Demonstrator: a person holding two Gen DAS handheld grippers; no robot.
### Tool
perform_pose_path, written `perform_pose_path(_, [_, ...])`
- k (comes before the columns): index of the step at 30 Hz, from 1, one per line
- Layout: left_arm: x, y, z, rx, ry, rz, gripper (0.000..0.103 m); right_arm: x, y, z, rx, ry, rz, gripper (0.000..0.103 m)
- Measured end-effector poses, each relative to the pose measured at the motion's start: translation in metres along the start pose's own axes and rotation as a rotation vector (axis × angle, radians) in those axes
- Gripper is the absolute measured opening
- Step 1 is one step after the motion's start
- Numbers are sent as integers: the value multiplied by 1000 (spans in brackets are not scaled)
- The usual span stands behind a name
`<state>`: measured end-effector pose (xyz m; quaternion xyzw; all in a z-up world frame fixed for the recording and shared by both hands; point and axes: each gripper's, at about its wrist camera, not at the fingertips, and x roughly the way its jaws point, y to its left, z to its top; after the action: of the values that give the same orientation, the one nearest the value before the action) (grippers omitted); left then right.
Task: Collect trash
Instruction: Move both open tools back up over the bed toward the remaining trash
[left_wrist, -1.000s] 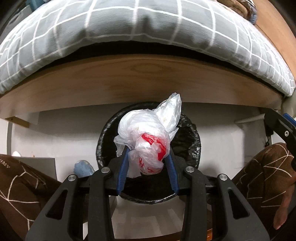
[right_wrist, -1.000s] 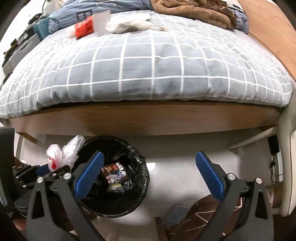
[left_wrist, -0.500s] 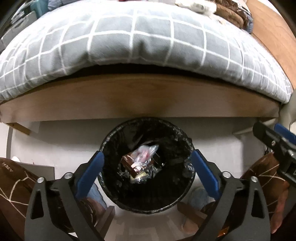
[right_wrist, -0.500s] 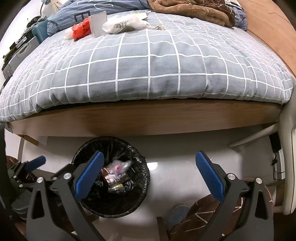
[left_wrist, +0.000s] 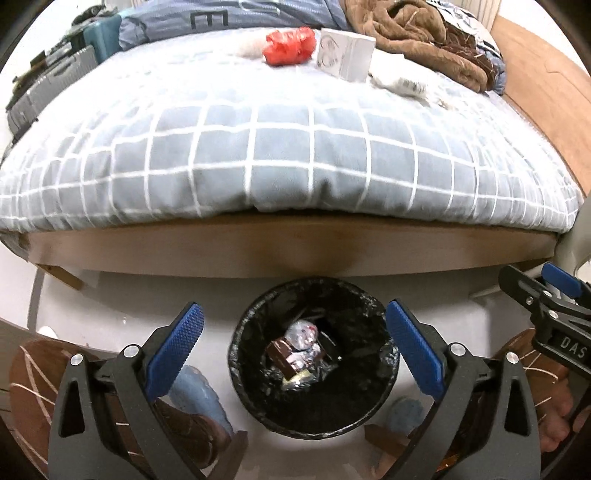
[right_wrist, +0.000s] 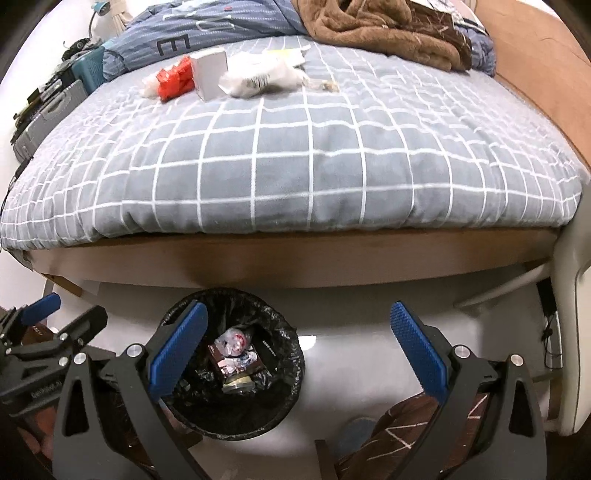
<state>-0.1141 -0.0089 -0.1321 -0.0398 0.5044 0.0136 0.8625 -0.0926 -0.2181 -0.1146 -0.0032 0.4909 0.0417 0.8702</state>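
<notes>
Bedside floor space carries the lined bin (left_wrist: 314, 373) directly below the released, empty left hand-held gripper (left_wrist: 293, 345), positioned for drops, while the right hand-held gripper (right_wrist: 299, 343) is likewise released.

Blue striped duvet (right_wrist: 207, 27) at the head of the bed: a large dark capital "E" is printed on it, readable in both views; paler letters further along the same fabric are too faint to read.
Black plastic body of the right gripper (left_wrist: 565, 341), seen at the right edge of the left wrist view: white capitals "DAS", cut off by the frame edge, so it is probably part of a longer word.
Black plastic body of the left gripper (right_wrist: 37, 387), seen at the left edge of the right wrist view: a line of small embossed lettering, too blurred to read.
White cardboard box (left_wrist: 345, 55) on the checked grey bedspread: a round grey emblem on its face, no legible words.
Crumpled white plastic wrapper (right_wrist: 258, 75) beside the box: dark print, unreadable.
</notes>
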Motion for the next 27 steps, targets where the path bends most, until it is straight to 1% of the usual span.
perform_pose_path(11, [-37,20,21,-32,-59,6,97,-46,10,31,-25,-99,-9,95])
perform_pose_path(19, [-65,31,38,-34,-96,14,97,-78,19,56,-45,-163,-9,95])
perform_pose_path(27, [-94,34,60,-17,-127,17,97,-102,25,74,-63,-195,0,95])
